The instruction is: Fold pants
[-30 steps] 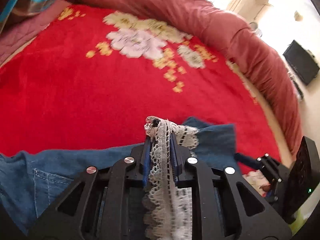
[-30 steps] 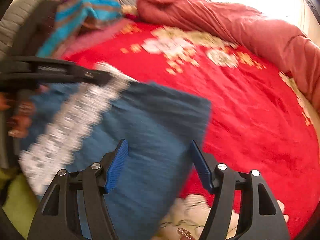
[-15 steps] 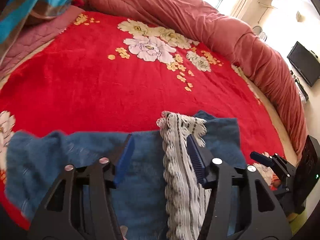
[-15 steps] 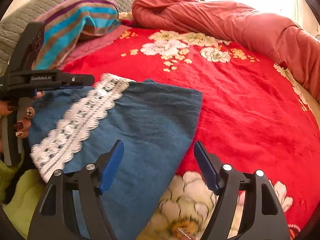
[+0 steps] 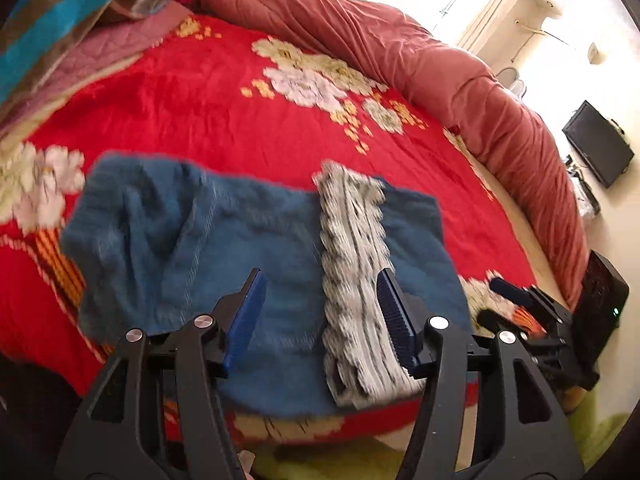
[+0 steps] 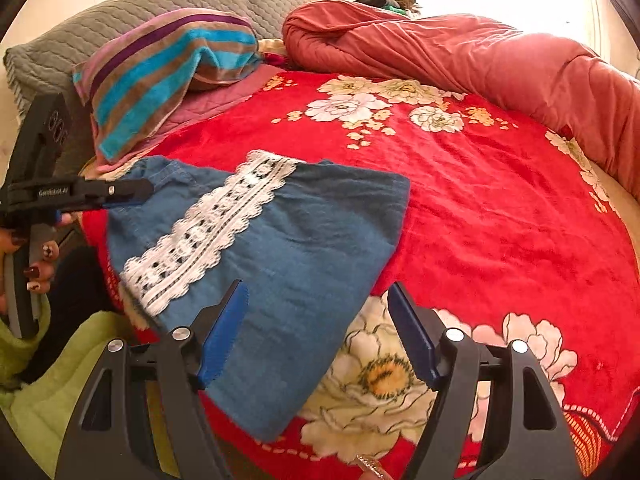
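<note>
The folded blue denim pants with a white lace stripe (image 6: 288, 240) lie limp at the red floral bedspread's (image 6: 500, 208) near edge; likely soft, so pinch a folded edge. Both left gripper (image 5: 320, 312) and right gripper (image 6: 316, 332) gape empty, the left's jaws having just opened off the lace.

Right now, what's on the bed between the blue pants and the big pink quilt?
Just the bare red flowered blanket lies between the pants and the rolled quilt. The right wrist view shows it best.

— Where are the pants (image 6: 288, 248)?
— Folded flat on the red floral blanket (image 6: 500, 216), near its front edge.
— Their look?
— Blue denim, white lace strip (image 6: 208, 232) running across.
</note>
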`<state>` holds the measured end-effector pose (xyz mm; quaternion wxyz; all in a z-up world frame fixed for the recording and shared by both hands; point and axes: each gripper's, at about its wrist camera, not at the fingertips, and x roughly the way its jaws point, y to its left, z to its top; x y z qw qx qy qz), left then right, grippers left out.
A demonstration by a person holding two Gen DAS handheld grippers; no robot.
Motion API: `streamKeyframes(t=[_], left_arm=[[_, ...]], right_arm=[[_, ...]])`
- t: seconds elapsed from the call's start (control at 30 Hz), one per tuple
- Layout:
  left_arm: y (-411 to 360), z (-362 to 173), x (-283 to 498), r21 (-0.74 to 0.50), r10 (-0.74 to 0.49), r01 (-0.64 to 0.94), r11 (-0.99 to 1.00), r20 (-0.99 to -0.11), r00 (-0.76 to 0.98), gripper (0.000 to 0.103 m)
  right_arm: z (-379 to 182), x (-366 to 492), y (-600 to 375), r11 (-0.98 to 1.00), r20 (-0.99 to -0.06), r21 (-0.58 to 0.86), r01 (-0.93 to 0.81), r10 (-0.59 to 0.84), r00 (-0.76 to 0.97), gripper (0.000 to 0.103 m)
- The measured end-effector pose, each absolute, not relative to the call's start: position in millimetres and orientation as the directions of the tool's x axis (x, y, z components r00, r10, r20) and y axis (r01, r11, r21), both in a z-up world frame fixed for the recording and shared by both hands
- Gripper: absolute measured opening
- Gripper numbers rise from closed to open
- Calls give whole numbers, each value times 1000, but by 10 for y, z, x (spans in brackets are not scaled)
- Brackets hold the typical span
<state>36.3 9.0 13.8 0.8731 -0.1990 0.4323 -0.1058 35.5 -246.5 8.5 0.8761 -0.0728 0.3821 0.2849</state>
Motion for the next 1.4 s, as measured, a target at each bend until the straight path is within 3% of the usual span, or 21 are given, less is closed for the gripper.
streamKeyframes(t=[0.17, 0.4, 0.43, 0.47, 0.5, 0.63, 0.77, 1.03, 1.17, 1.4], left_arm=[[-45, -7, 215, -505, -432, 14, 863, -724, 538, 48], [-225, -224, 213, -475, -401, -38, 879, -781, 479, 48], [-253, -231, 220, -481, -406, -37, 876, -777, 482, 27], [-292, -254, 235, -506, -432, -36, 862, -768, 474, 15], [-331, -264, 243, -510, -437, -36, 859, -768, 469, 10], [-455, -131, 172, -482, -435, 31, 876, -759, 484, 8], [-356, -105, 78, -386, -342, 21, 922, -790, 508, 9], [-290, -207, 64, -359, -318, 12, 933, -810, 492, 14], [-296, -231, 70, -355, -318, 19, 935, -812, 489, 17], [-292, -256, 81, -349, -319, 28, 937, -816, 482, 20]], right_arm=[[47, 200, -2357, 787, -717, 87, -611, 475, 510, 58], [-35, 142, -2249, 760, -727, 103, -642, 498, 473, 57], [-58, 149, -2245, 762, -731, 103, -639, 494, 471, 57], [-84, 161, -2245, 766, -737, 106, -635, 489, 466, 57], [-115, 176, -2250, 772, -745, 112, -626, 482, 462, 57], [-63, 126, -2286, 770, -733, 124, -626, 496, 465, 57], [-22, 104, -2286, 763, -727, 110, -637, 498, 473, 57], [-61, 109, -2151, 744, -736, 89, -662, 497, 459, 54], [-295, 180, -2161, 769, -808, 50, -637, 406, 427, 52], [-369, 126, -2240, 774, -802, 67, -630, 417, 428, 52]])
